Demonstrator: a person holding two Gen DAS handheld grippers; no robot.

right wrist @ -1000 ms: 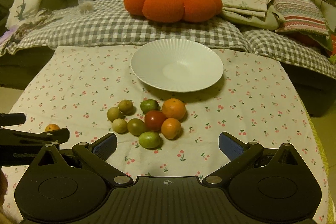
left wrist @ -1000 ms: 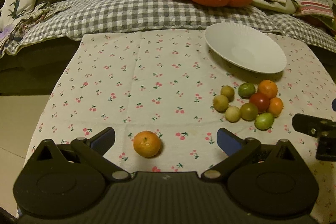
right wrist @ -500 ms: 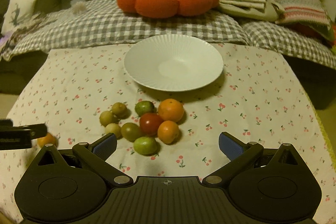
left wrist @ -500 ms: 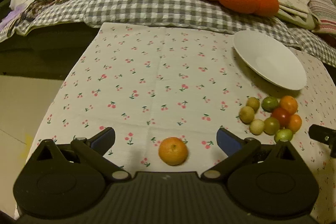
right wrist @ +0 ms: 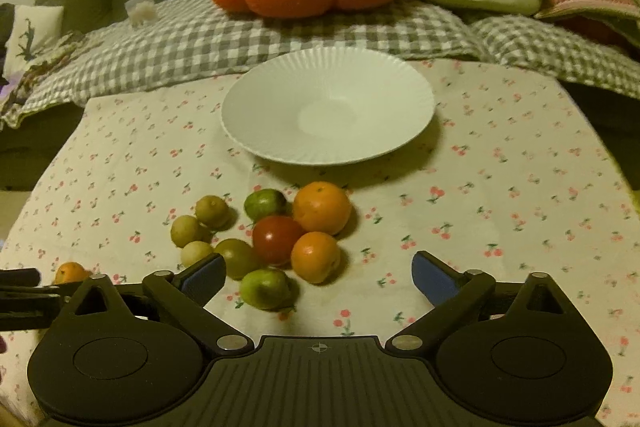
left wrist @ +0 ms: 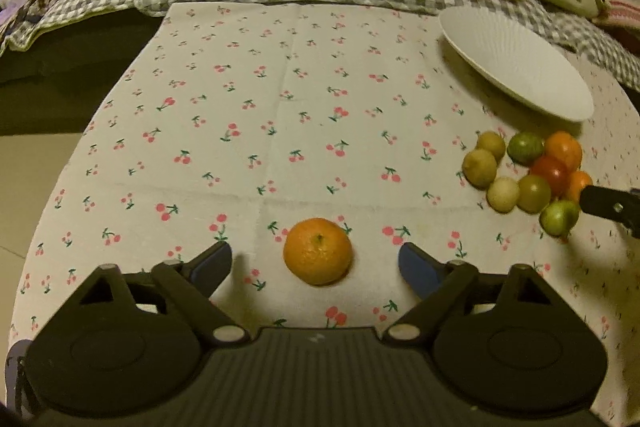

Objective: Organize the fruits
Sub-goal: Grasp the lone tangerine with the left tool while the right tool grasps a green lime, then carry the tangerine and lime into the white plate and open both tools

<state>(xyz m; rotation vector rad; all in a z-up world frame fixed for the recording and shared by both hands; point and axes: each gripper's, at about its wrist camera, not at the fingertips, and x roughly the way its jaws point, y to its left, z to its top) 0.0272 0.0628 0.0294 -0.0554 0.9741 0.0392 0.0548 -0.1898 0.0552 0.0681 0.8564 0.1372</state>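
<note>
One lone mandarin (left wrist: 318,251) lies near the tablecloth's (left wrist: 280,99) front edge, between the wide-open, empty fingers of my left gripper (left wrist: 315,265). My right gripper (right wrist: 319,274), equally spread and empty, faces the fruit cluster (right wrist: 276,239) before the white plate (right wrist: 328,105).

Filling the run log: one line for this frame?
left gripper open, lone orange between fingers | right gripper open near fruit cluster | plate empty

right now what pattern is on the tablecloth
Small red cherries on cream tablecloth, clearest in the left wrist view.
</note>
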